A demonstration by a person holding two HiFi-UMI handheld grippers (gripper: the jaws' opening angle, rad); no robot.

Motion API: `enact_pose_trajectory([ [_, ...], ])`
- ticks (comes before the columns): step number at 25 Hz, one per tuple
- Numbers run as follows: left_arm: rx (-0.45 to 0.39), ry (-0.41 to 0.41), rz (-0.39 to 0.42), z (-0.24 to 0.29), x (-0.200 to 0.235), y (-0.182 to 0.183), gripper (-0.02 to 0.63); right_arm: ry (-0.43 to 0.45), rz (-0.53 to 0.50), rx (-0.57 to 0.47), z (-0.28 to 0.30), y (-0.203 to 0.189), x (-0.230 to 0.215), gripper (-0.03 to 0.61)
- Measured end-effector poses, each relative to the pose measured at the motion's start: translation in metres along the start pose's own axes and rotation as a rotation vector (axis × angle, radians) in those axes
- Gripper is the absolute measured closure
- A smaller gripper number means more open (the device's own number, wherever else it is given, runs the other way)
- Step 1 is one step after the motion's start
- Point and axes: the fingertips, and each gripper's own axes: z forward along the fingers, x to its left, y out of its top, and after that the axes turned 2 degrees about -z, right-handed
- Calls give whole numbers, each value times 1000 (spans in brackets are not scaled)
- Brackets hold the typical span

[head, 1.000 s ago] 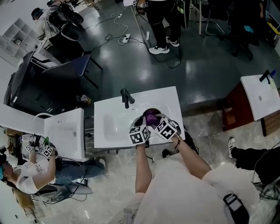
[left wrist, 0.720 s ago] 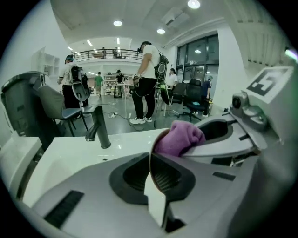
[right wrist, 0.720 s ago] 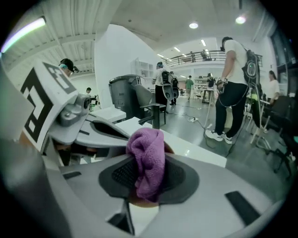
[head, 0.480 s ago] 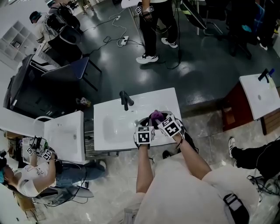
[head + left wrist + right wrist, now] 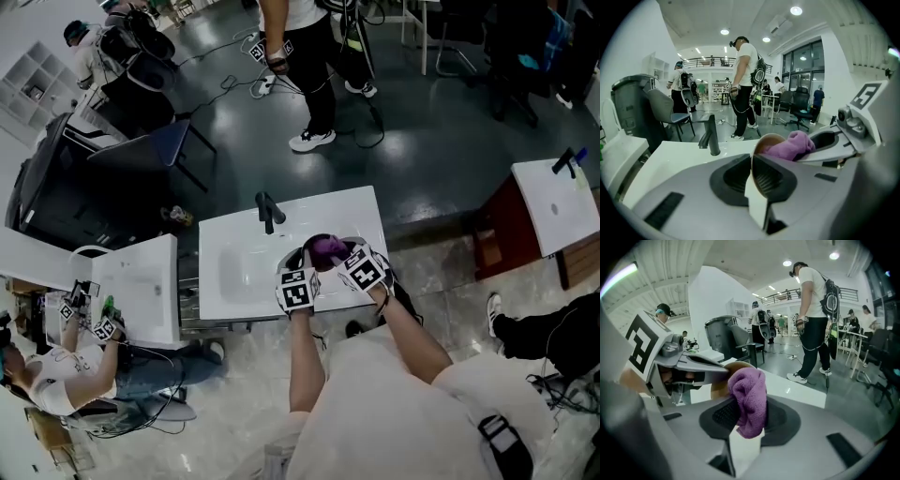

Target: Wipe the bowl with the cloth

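Note:
Over the right part of the white counter (image 5: pixel 361 211) I hold a brown bowl (image 5: pixel 307 251) tipped on its side. My left gripper (image 5: pixel 304 264) is shut on the bowl's rim (image 5: pixel 753 157). Its jaws have just eased a little wider, with the rim still pinched between them. My right gripper (image 5: pixel 336 255) is shut on a purple cloth (image 5: pixel 750 401), and the cloth (image 5: pixel 792 144) is pressed into the bowl's hollow (image 5: pixel 769 139). In the right gripper view the bowl (image 5: pixel 723 376) shows just behind the cloth, with the left gripper (image 5: pixel 670 363) beside it.
A black faucet (image 5: pixel 269 211) stands at the back of the counter above the sink basin (image 5: pixel 239 267). A second white sink unit (image 5: pixel 141 286) is at the left. A person (image 5: pixel 300 56) stands on the dark floor beyond, and a chair (image 5: pixel 173 141) is at the far left.
Both grippers with bowl and cloth shifted slightly right and back again, rolling a little. The bowl's opening with the cloth shows more. The standing person behind has walked to the left.

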Motion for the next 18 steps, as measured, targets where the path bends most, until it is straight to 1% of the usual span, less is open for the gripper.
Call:
enact_pose_trajectory([
  [4,-24,8,-39,-2,5,9,589,74,-51,61,7,-3,22,471],
  [7,-33,-29,-97,-6,1,11,586,140,-100,98,8,-1,49,472],
  [8,-36,-48,-125,-8,-1,11,584,144,-118,100,8,0,55,473],
  [10,-39,-83,-168,-9,-4,10,586,125,-141,87,6,3,53,474],
  [13,-41,-133,-206,-8,-13,13,588,88,-110,26,-1,14,35,475],
  [15,-34,-142,-182,-6,-19,15,589,57,-97,-8,-5,19,25,475],
  [18,2,-147,-95,-2,-28,12,591,4,-79,-36,-10,20,13,475],
])
